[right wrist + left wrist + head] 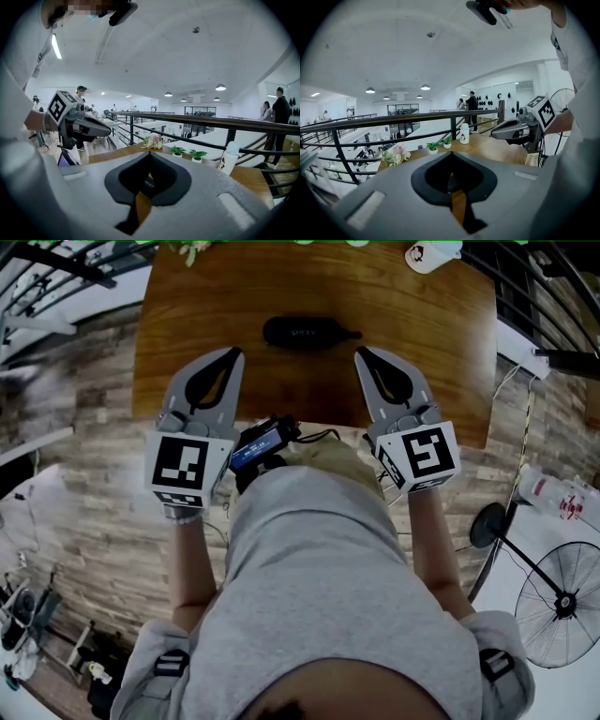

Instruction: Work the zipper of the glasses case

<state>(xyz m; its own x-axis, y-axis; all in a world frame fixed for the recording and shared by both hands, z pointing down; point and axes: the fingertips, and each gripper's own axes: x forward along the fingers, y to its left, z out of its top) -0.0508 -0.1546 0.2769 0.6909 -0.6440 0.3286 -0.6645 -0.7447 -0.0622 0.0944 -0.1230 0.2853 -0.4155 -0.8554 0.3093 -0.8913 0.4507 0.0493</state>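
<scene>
Though small and probably light, the black oblong glasses case [302, 332] looks like a semi-stiff shell with a smooth skin. I judge it would skate across the brown wooden desk [187, 315] if its zipper were tugged without the body pinned. It lies flat at the far middle of the desk, long side running left to right, with a slim dark tail [349, 334] poking from its right end. Whether that tail is the zipper pull or a strap is too small to tell, and the zipper's own state cannot be read either. A sound hold would be one pinch across the case's narrow width near an end, plus a finer pinch on the pull tab, which is little and likely slippery. The left hand-held gripper [234, 353] and the right hand-held gripper [362, 353] hover over the near part of the desk, either side of the case and short of it. Both have their jaws pressed together with nothing between them. Both point away from the person and tip slightly downward, forearms stretched forward, tips angled a little toward each other.
</scene>
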